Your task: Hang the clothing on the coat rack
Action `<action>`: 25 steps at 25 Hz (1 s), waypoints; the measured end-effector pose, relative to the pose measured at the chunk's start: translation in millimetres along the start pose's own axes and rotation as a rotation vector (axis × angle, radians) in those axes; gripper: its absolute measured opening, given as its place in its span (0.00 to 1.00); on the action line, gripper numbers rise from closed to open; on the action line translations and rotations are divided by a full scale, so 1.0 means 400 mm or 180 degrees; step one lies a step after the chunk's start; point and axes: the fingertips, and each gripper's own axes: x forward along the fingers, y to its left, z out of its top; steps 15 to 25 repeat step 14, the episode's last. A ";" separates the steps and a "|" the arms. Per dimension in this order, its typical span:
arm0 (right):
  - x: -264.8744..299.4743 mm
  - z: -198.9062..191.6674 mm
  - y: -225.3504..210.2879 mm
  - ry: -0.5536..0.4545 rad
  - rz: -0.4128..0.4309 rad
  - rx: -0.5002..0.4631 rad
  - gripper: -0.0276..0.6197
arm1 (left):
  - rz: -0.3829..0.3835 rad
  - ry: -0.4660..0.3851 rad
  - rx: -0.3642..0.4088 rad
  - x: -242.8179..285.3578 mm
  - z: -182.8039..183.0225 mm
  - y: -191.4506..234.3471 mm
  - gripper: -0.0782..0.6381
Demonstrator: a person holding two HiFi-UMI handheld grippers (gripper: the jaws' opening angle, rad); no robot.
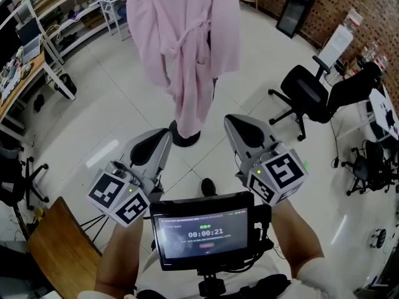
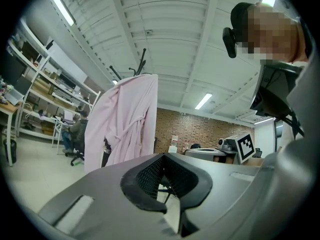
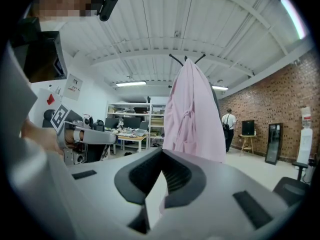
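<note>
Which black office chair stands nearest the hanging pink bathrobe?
The black office chair just right of the pink bathrobe in the head view; the others sit farther out near the edges.

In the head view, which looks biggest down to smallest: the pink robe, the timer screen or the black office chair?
1. pink robe
2. timer screen, which looks big partly because it is so close
3. black office chair

Pale tiled floor [image 1: 124, 117] bearing coat rack base [image 1: 181, 140], office chairs [image 1: 305, 93].

one robe [image 1: 184, 42]; two grippers [image 1: 162, 141] [image 1: 235, 127]
</note>
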 end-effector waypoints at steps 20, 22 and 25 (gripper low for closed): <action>0.005 -0.020 0.011 0.0063 -0.0020 0.0005 0.05 | -0.0033 0.0042 -0.0042 -0.007 -0.019 0.002 0.11; 0.005 -0.020 0.011 0.0063 -0.0020 0.0005 0.05 | -0.0033 0.0042 -0.0042 -0.007 -0.019 0.002 0.11; 0.005 -0.020 0.011 0.0063 -0.0020 0.0005 0.05 | -0.0033 0.0042 -0.0042 -0.007 -0.019 0.002 0.11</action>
